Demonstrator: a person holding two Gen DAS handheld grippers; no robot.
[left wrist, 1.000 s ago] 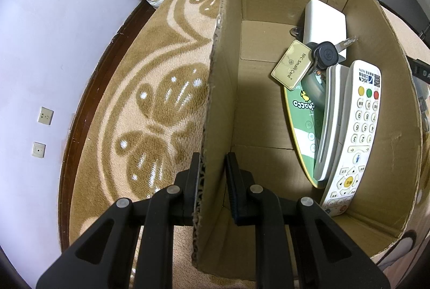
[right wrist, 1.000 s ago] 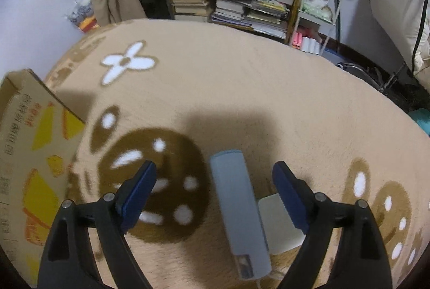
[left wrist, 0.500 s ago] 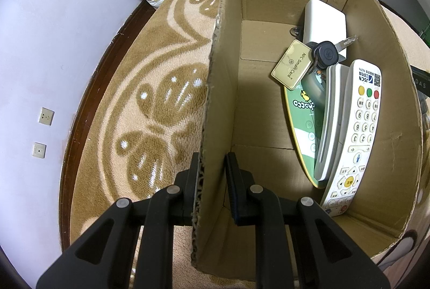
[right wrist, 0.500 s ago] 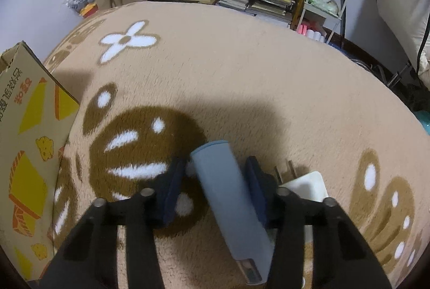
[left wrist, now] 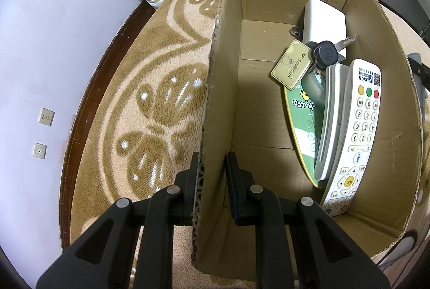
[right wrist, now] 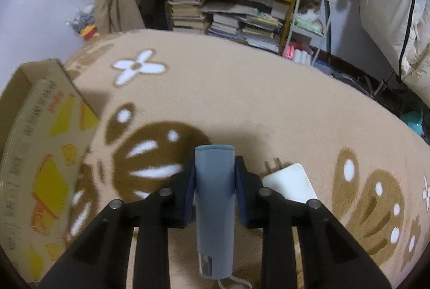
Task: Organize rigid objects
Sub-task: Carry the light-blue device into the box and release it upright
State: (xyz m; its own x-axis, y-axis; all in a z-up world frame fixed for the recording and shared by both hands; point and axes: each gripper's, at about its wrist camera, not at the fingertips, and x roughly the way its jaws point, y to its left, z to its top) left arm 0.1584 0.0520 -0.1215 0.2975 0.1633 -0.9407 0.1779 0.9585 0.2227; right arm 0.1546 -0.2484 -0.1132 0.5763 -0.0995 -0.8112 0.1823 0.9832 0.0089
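Blue-grey slim plastic case [right wrist: 214, 197] now sits clamped between the right gripper [right wrist: 214, 189] pads, which stood wide apart a second ago, so it is ready to lift from the beige patterned carpet [right wrist: 242, 106]. The white plug adapter [right wrist: 291, 185] lies just beside it. The left gripper [left wrist: 212, 181] stays pinched on the brown cardboard box [left wrist: 217, 90] wall; a white remote control [left wrist: 354, 133] and keys [left wrist: 325, 53] occupy the box's right side.

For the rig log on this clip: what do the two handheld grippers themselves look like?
Both are matte black plastic two-finger units with open triangular cutouts in the linkage arms and round silver pivot pins. The left gripper has black fingers with a dark blue edge on the inner pad. The right gripper has dark blue pads. No cables, markings, hands or sleeves are visible.
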